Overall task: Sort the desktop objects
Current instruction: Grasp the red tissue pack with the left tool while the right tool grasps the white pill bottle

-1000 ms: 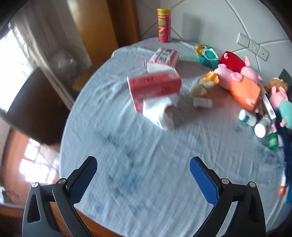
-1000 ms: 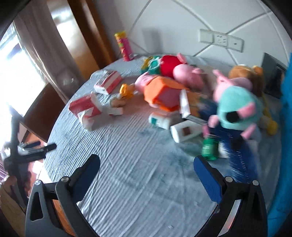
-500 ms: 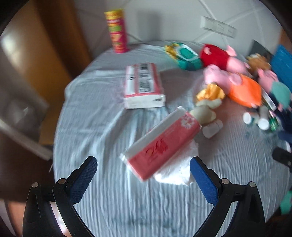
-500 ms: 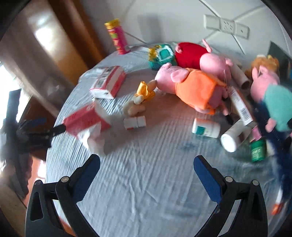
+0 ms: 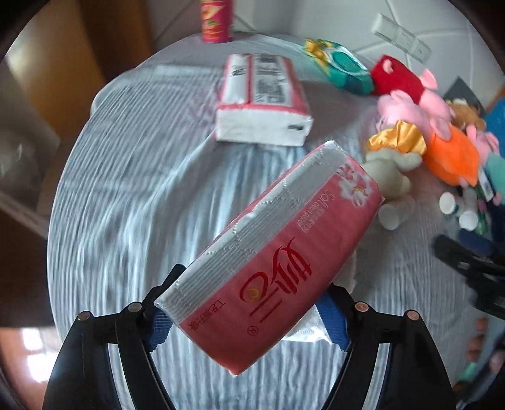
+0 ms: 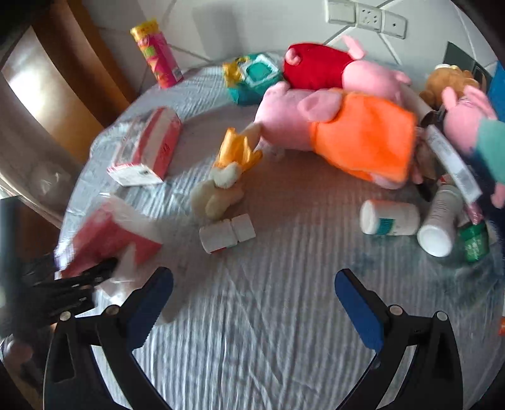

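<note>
Red tissue pack (image 5: 277, 265) sits between the left gripper (image 5: 249, 318) fingers, near end at the blue pads, far end angled toward the small cream plush (image 5: 391, 170). Pads look closed onto its two long sides; a loose white tissue (image 5: 315, 321) hangs out underneath. Can't tell if the pack is off the blue-grey tablecloth (image 5: 132, 195) or resting on it.

Second tissue pack (image 5: 263, 101) lies flat further back, well apart, with the chip can (image 5: 216, 19) standing behind it near the wall.

Right gripper (image 6: 252, 302) hovers over bare cloth, fingers wide, nothing in them. Small white bottle (image 6: 227, 233) lies just ahead of it, two larger bottles (image 6: 407, 220) to the right by the plush pigs (image 6: 347, 135).

Judgement: grip is near one end, so the soft pack may sag or pivot. Keep squeeze firm but not crushing, carry it level, watch the trailing tissue for snags, clear the cream plush on the way. Beside the other pack looks like the natural group.
</note>
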A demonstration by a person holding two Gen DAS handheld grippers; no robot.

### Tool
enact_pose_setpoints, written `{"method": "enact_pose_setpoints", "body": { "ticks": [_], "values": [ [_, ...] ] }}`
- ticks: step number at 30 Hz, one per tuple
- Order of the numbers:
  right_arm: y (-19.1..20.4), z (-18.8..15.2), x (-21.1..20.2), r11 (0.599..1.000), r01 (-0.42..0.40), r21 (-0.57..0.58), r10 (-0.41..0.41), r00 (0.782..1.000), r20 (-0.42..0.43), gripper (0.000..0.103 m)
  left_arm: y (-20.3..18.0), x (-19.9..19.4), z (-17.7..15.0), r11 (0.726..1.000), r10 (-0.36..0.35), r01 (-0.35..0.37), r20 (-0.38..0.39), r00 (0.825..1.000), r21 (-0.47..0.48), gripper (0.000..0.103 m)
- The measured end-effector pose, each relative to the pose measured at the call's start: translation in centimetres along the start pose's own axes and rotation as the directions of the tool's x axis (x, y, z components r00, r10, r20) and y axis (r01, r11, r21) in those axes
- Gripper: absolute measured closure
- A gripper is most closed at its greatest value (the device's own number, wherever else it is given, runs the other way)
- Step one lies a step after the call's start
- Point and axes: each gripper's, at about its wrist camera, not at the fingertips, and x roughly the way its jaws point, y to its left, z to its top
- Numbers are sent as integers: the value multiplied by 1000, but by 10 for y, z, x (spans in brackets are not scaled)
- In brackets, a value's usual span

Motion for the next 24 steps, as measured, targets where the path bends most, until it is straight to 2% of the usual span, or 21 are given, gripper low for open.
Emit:
{"method": "enact_pose_setpoints", "body": {
  "ticks": [6,10,17,18,20,24],
  "values": [
    [19,7,28,997,-10,-77,12,1000,21,0,12,-4,-17,996,23,-23,5,1000,-91,24],
    [25,14,36,993,10,-121,-4,999,50,0,8,3,-17,996,53,-53,0,999,-77,22],
    [21,18,45,992,3,-128,2,999,38,0,9,10,-17,995,50,-49,8,999,-87,21],
    [23,18,45,989,16,-147,-9,999,47,2,8,11,-17,995,51,-50,9,999,-81,21],
    [28,18,46,979,46,-197,-34,998,60,18,6,12,-17,996,54,-53,13,998,-73,20],
    [32,18,54,966,71,-249,-58,997,59,30,6,12,-19,996,57,-56,24,998,-68,20]
  ]
}}
